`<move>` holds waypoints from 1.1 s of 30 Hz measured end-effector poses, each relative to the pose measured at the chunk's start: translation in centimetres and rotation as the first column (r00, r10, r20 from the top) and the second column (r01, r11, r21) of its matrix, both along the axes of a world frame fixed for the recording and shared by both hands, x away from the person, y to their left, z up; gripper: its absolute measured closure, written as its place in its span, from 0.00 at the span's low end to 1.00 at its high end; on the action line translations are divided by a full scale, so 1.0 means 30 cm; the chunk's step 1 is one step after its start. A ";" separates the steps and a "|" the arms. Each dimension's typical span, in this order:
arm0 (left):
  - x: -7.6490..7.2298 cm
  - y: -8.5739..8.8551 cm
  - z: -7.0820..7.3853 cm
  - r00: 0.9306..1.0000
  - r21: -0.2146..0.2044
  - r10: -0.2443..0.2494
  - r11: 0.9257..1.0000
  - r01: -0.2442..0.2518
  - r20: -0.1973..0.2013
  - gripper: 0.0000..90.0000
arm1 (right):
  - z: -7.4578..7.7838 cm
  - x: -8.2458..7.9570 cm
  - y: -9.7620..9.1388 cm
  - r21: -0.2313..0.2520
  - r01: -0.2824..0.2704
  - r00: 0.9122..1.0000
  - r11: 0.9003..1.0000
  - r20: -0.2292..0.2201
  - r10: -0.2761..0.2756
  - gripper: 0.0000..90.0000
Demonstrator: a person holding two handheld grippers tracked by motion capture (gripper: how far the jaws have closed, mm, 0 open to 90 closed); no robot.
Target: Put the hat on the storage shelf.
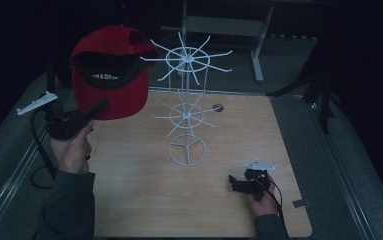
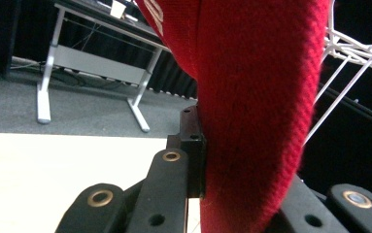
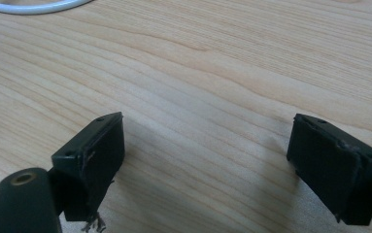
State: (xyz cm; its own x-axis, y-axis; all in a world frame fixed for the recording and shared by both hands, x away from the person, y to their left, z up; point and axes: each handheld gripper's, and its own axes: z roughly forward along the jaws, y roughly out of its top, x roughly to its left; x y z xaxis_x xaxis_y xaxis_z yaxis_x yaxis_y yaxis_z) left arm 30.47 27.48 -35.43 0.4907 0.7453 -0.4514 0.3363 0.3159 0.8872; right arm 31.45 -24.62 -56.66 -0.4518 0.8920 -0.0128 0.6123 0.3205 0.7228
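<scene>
The left gripper (image 1: 99,107) is up in the air over the table's (image 1: 144,200) left side, clamped on the brim of a red cap (image 1: 110,70). In the left gripper view the brim (image 2: 256,121) is pinched tight between the jaws, edge-on. The cap is held up high, opening facing the camera, dark lining showing, just left of the white wire rack (image 1: 186,107). It sits about level with the rack's top ring of prongs (image 1: 186,60), close to them, but I can't tell if it touches. The rack stands mid-table on a ring base (image 1: 187,149).

The right gripper (image 1: 235,181) rests low near the table's front right, jaws wide apart, nothing in them, just bare wood (image 3: 212,87) between.
</scene>
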 end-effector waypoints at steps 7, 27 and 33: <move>0.017 -0.008 0.013 1.000 0.003 0.007 1.000 -0.007 0.005 0.94 | 0.000 0.000 0.000 0.000 0.001 1.000 1.000 -0.001 -0.001 0.15; 0.055 -0.033 0.021 1.000 -0.033 0.009 0.999 -0.008 0.018 0.94 | 0.000 0.000 0.000 0.000 0.001 1.000 1.000 -0.001 -0.001 0.15; 0.062 -0.039 0.023 1.000 -0.038 0.005 0.999 -0.004 0.027 0.94 | 0.000 0.000 0.000 0.000 0.000 1.000 1.000 0.000 0.000 0.15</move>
